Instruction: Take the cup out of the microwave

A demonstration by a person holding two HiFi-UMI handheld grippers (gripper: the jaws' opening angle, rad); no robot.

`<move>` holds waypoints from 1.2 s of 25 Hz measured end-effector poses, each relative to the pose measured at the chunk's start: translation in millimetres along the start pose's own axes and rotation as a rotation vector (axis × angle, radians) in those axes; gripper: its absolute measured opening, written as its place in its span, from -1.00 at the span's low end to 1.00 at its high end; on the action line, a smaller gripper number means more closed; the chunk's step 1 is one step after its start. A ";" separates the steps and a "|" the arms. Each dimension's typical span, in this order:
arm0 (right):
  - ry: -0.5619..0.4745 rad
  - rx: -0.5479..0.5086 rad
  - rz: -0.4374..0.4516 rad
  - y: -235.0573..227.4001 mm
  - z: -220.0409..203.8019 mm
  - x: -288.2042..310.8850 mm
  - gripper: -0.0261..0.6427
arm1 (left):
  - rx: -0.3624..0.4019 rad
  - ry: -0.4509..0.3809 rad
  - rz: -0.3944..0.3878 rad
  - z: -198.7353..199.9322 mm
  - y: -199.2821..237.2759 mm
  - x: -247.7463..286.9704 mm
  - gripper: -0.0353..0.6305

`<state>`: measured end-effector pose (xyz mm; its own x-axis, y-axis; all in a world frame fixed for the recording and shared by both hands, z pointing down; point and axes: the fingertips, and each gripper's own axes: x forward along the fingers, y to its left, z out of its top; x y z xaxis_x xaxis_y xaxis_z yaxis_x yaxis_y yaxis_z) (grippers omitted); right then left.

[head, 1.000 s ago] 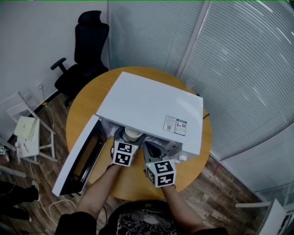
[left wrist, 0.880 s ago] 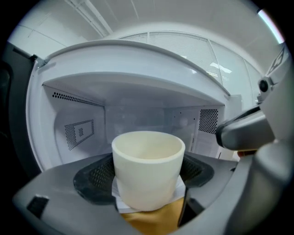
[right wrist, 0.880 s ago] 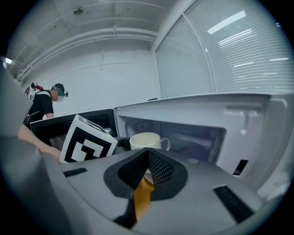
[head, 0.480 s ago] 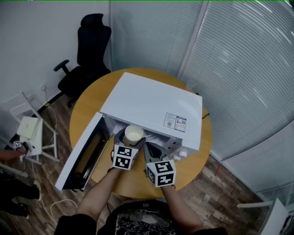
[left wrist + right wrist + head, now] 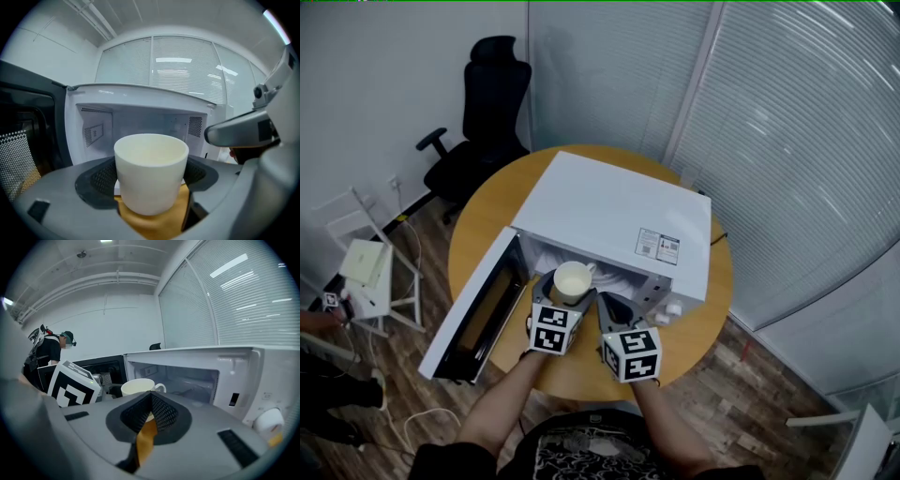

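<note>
A cream cup [image 5: 572, 278] with a handle on its right hangs just in front of the cavity of the white microwave [image 5: 619, 211]. My left gripper [image 5: 569, 292] is shut on the cup. In the left gripper view the cup [image 5: 151, 171] fills the space between the wide-set jaws, with the cavity [image 5: 140, 122] behind it. My right gripper [image 5: 611, 302] sits close to the right of the cup, shut, with nothing in it. The right gripper view shows the cup [image 5: 136, 387] just past its closed pads [image 5: 159, 411].
The microwave door [image 5: 478, 309] stands swung open to the left, over the edge of the round wooden table [image 5: 712, 309]. A black office chair [image 5: 483, 112] and a white rack [image 5: 366, 272] stand on the floor at the left. Blinds cover the glass wall on the right.
My left gripper has drawn the cup back out of the cavity toward me. It was half under the microwave's top edge and now shows whole in front of the opening. The right gripper stays beside it.
</note>
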<state>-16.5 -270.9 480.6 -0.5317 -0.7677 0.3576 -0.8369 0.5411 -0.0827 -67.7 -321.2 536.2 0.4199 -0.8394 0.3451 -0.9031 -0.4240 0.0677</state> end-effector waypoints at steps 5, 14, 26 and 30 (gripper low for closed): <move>-0.002 -0.005 -0.007 2.6 0.4 -8.3 -0.88 | 0.000 -0.001 0.010 -0.9 -2.6 -17.4 0.39; -0.002 -0.025 0.003 17.1 -2.6 -19.8 -0.88 | -0.005 0.003 0.034 -10.2 0.3 -48.7 0.39; -0.005 -0.040 0.037 46.0 -13.0 -31.8 -0.88 | -0.023 -0.020 0.086 -17.3 3.3 -97.6 0.39; -0.007 -0.042 0.054 56.5 -16.8 -35.7 -0.88 | -0.031 -0.034 0.099 -17.6 3.7 -114.6 0.39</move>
<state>-42.6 -207.1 478.8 -0.5768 -0.7394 0.3472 -0.8009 0.5955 -0.0624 -120.8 -220.5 513.4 0.3306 -0.8879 0.3198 -0.9425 -0.3279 0.0638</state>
